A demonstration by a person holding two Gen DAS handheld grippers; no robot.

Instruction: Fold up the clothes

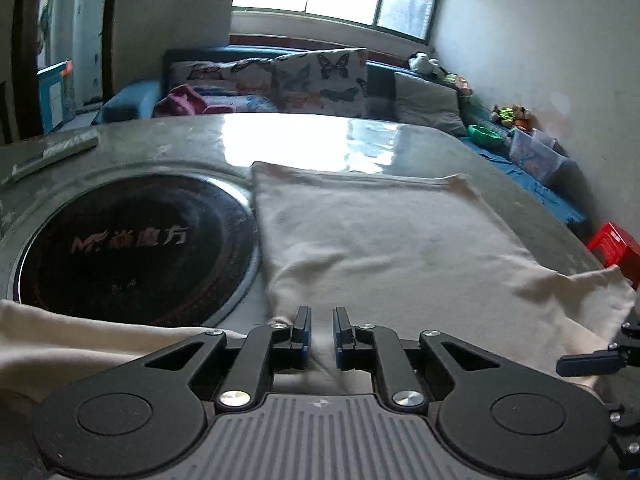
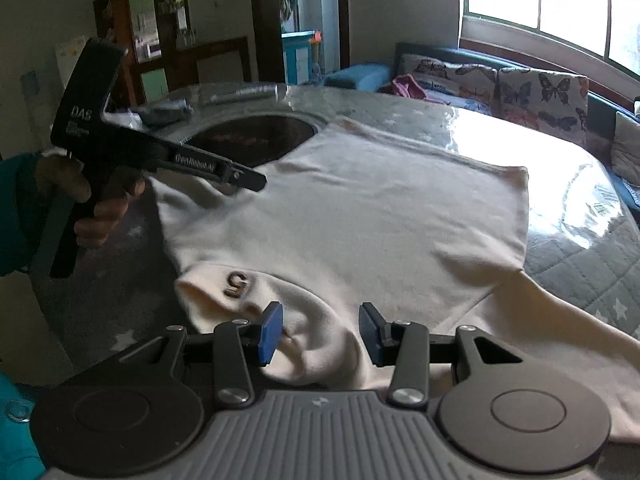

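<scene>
One cream garment (image 2: 360,216) covers most of the bench (image 1: 160,148) ahead of both claws, spread nearly flat with its far hem beside the round dark hob (image 1: 132,240). My reading: a fold is about to start from the near edge. The right claw (image 2: 320,334) stands open over a rumpled collar lump, nothing pinched; it should close on both layers there. The left claw (image 1: 322,330) hovers over the near edge with a narrow gap, holding nothing. Lift both evenly, or the small brown logo (image 2: 236,284) left of the right claw will skew.
</scene>
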